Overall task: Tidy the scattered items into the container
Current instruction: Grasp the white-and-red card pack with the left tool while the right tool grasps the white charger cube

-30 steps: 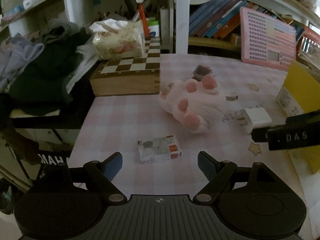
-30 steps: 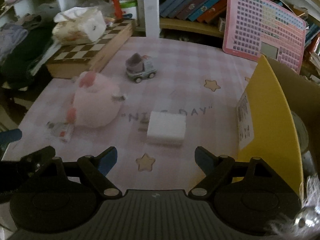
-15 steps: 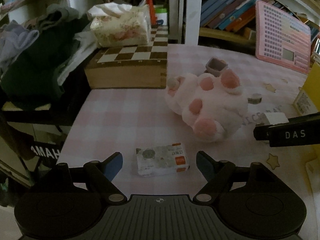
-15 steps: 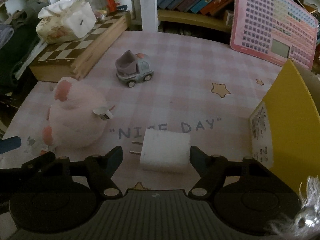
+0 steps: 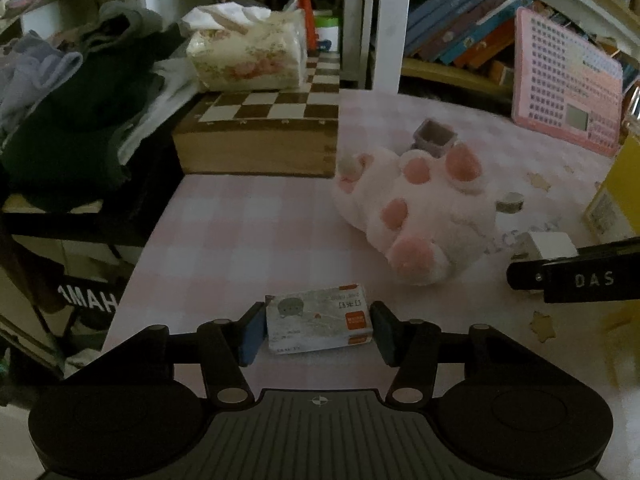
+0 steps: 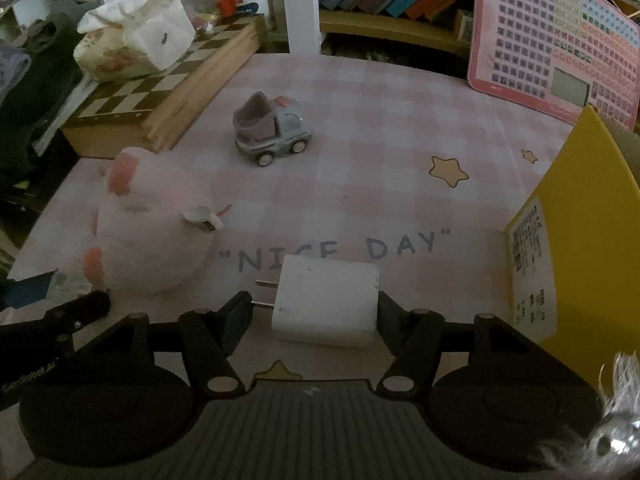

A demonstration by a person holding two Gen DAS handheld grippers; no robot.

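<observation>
**A:** Layout, big to small?

**B:** Table with pink checked cloth. Yellow container stands at its right edge. Wooden chessboard box sits at the far-left corner, tissue pack on top of it. Pink keyboard toy leans at the far-right edge. Pink plush paw lies mid-table, toward the left. Toy car stands behind it, toward the far edge.

**A:** Small items?

**B:** White charger plug lies near the front edge, just left of the container, prongs pointing left. Staple box lies flat at the front-left edge, in front of the paw. A tape roll lies between the paw and the container.

**A:** Left gripper?

**B:** Left gripper straddles the staple box. Jaws closing, narrow; both pads are at the box ends, left one looks in contact. Box is on the cloth.

**A:** Right gripper?

**B:** Right gripper straddles the plug, jaws closing. Right pad is against the plug body. Left pad stands off at the prong tips, gap visible. Plug is flat on the cloth.
</observation>
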